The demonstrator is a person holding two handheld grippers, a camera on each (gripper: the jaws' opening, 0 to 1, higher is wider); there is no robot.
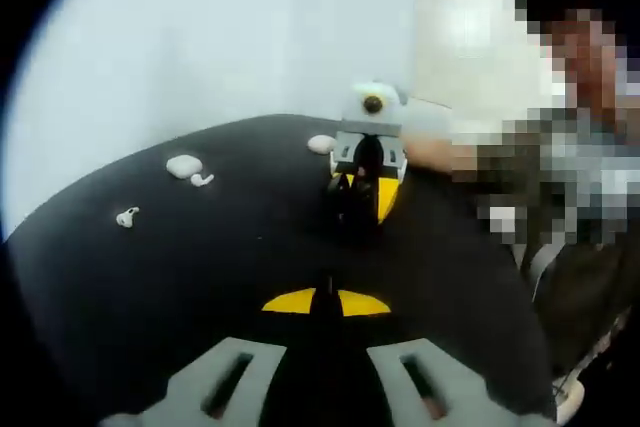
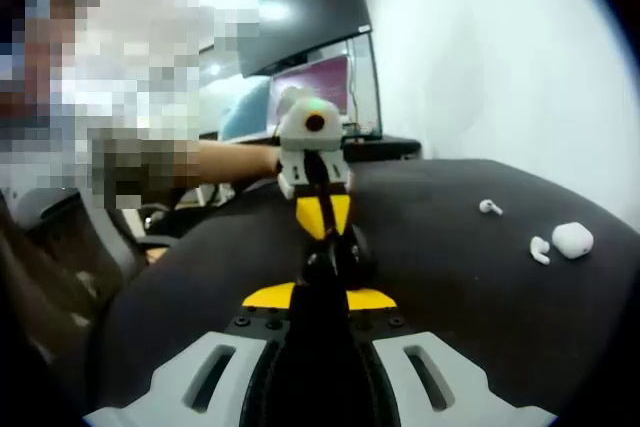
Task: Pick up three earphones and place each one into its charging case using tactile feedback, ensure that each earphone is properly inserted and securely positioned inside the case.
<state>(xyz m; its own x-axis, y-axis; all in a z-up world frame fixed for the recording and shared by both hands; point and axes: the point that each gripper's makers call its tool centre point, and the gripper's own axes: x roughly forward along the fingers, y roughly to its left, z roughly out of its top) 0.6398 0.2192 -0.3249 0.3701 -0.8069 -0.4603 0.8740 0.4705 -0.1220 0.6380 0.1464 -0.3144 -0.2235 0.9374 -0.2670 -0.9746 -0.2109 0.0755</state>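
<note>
On the black table (image 1: 250, 247) lie a white charging case (image 1: 184, 165), a white earphone (image 1: 202, 180) beside it, and a second earphone (image 1: 127, 216) nearer the left edge. Another small white piece (image 1: 321, 144) lies farther back. My left gripper (image 1: 325, 302) is shut, its yellow pads nearly touching with nothing between them. My right gripper (image 1: 362, 209) faces it from across the table. In the right gripper view my right gripper (image 2: 318, 297) grips a dark glossy object (image 2: 335, 257), too dark to identify. The left gripper (image 2: 320, 232) points down at it. The case (image 2: 572, 239) and earphones (image 2: 540, 249) (image 2: 490, 208) lie to the right.
A person (image 1: 560, 187) sits at the table's far side, an arm (image 2: 230, 159) reaching in. Behind the table stand a monitor (image 2: 310, 7) and a laptop screen (image 2: 320, 82). A pale wall (image 1: 200, 37) backs the table. A chair (image 2: 60, 237) stands at the left.
</note>
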